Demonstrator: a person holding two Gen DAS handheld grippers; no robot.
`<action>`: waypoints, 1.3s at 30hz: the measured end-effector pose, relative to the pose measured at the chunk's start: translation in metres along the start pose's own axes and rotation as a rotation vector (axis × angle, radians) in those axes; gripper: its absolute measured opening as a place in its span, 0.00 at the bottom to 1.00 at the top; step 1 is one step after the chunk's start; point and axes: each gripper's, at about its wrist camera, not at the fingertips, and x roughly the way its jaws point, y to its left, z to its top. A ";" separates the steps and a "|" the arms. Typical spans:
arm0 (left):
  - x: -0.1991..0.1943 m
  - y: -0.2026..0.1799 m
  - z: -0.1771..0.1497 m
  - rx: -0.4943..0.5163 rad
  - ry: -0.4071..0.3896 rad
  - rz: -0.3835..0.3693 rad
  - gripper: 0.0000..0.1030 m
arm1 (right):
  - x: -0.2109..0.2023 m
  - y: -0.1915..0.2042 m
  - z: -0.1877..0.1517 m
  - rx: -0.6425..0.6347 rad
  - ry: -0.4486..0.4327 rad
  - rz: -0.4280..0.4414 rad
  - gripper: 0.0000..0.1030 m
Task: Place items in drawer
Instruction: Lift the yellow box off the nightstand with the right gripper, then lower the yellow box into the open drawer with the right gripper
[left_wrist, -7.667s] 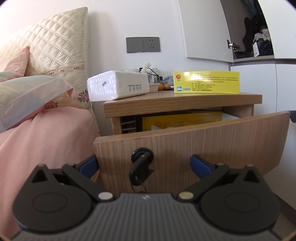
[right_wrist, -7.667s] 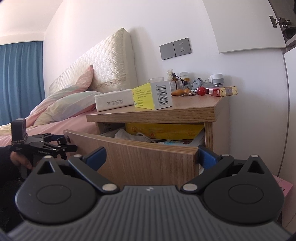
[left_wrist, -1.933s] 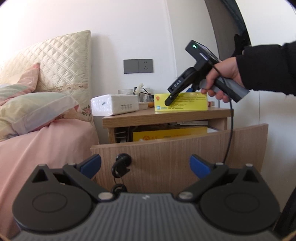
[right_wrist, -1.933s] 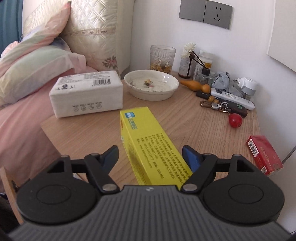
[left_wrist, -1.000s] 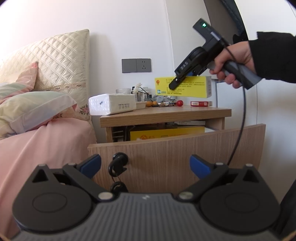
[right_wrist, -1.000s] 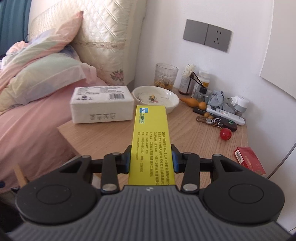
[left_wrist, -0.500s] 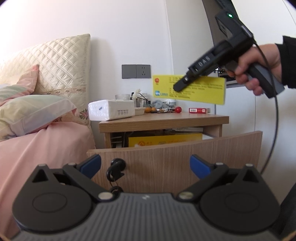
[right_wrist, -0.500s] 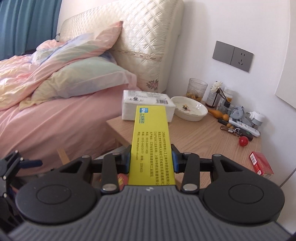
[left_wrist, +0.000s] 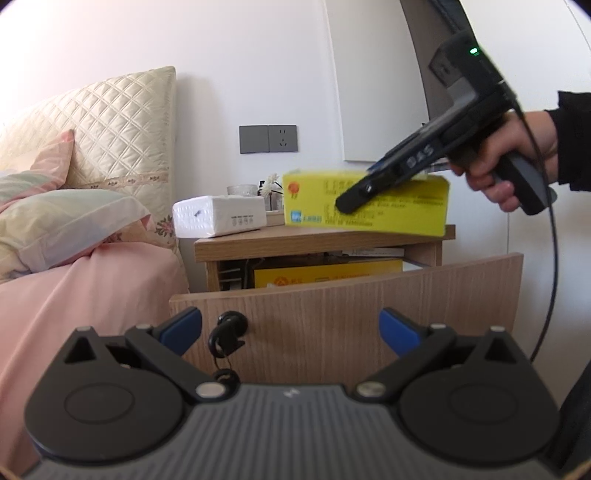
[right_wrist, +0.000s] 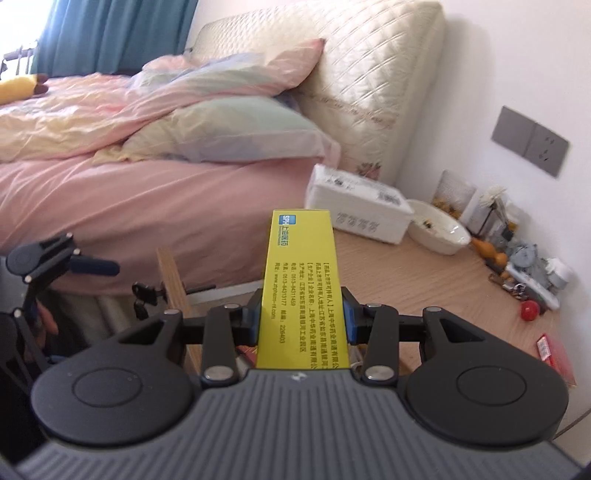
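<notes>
Bedside nightstand (left_wrist: 325, 240), drawer (left_wrist: 347, 317) open. Right gripper (right_wrist: 301, 321) clamps yellow box (right_wrist: 301, 284), long axis straight ahead; drawer below. Left gripper (left_wrist: 290, 328) wide, empty.

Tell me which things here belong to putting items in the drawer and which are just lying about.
Job in hand:
- yellow box, clamped in the right gripper
- open drawer
- left gripper, open, facing the drawer front

Lying about on the nightstand:
- tissue pack
- white dish
- red ball
- pillows, on the bed
</notes>
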 end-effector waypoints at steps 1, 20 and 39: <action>0.000 0.000 0.000 0.000 0.002 0.000 1.00 | 0.003 0.001 0.000 -0.016 0.007 0.009 0.42; 0.000 0.007 0.000 -0.025 0.010 0.018 1.00 | 0.066 -0.009 -0.025 -0.058 0.127 0.126 0.42; 0.003 0.006 0.000 -0.013 0.017 0.011 1.00 | 0.076 -0.015 -0.037 -0.031 0.199 0.119 0.43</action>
